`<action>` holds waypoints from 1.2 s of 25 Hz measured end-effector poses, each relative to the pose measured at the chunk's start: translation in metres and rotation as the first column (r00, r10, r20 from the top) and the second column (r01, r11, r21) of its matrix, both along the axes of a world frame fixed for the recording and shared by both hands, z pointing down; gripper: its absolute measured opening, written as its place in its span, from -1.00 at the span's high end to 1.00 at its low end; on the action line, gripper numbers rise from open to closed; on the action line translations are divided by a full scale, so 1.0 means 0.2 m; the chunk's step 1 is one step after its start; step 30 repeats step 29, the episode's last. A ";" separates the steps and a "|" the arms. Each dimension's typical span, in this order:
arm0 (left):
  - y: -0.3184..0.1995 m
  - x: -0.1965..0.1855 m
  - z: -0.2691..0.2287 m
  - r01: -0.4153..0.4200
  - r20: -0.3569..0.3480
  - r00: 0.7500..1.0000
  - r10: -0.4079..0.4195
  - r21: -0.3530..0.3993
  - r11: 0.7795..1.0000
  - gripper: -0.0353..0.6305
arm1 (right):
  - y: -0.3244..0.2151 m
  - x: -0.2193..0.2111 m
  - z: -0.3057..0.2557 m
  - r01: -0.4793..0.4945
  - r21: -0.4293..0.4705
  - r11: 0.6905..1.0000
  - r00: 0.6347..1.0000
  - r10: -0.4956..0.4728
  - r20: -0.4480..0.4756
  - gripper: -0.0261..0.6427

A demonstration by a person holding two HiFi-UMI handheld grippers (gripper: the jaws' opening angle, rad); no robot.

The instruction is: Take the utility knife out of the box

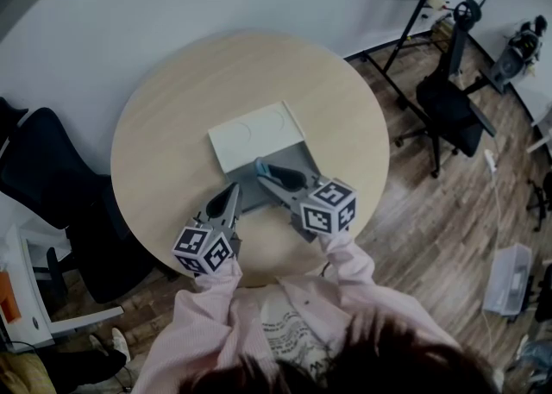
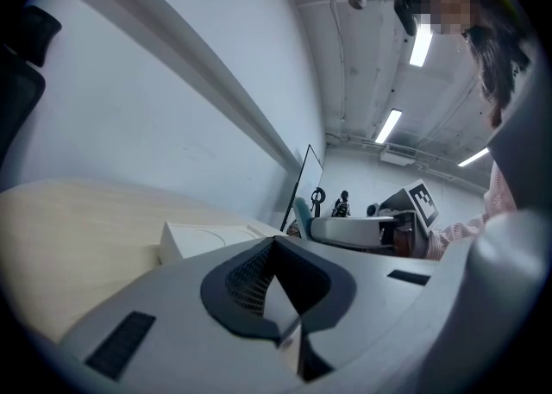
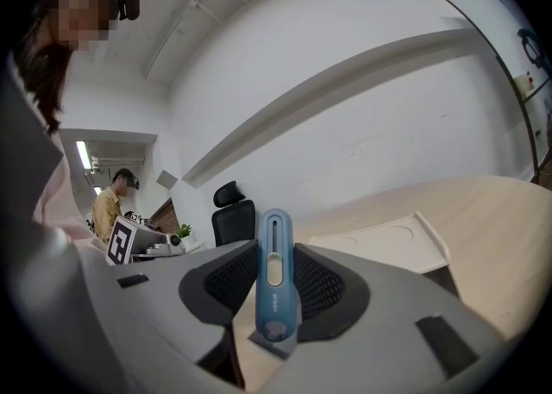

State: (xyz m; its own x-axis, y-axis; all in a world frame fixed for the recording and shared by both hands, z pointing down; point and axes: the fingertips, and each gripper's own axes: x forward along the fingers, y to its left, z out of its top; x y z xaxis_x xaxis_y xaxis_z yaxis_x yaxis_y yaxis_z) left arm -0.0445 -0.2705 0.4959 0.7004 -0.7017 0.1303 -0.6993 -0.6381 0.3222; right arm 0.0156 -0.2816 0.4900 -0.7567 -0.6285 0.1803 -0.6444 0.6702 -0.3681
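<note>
Nearest to me in the right gripper view, my right gripper [image 3: 276, 254] is clamped on the one utility knife [image 3: 274, 284]. The blue handle stands upright at lower centre, pinched between both dark pads, its slider slot facing the camera. The head view shows only a blue tip there, poking past the jaw ends just over the grey box [image 1: 297, 159] at centre frame. My left gripper [image 2: 274, 246] has its jaws drawn together, pads meeting at the tip. That is clear only in its own view; from above, its tip sits just beside the box's lower-left edge. I count two grippers, two marker cubes, one knife and one box, whose white lid [image 1: 257, 136] lies open on the far side. All of it sits above the round pale table [image 1: 172, 108]. Beyond that, only the head view shows the wooden floor and two black chairs, at left [image 1: 39, 168] and upper right [image 1: 453, 112]. Only the right gripper view shows a second person [image 3: 109, 207] at far left.
</note>
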 end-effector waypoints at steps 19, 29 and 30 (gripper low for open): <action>0.00 0.02 -0.02 -0.008 0.007 1.000 0.008 0.011 1.000 0.86 | 0.02 0.01 -0.01 0.017 0.019 1.000 1.000 -0.017 0.010 0.50; 0.02 0.01 -0.01 -0.003 0.009 1.000 0.003 0.009 1.000 0.87 | 0.04 0.00 0.00 0.026 0.022 0.999 1.000 -0.026 0.009 0.50; 0.02 0.01 -0.01 -0.003 0.009 1.000 0.003 0.009 1.000 0.87 | 0.04 0.00 0.00 0.026 0.022 0.999 1.000 -0.026 0.009 0.50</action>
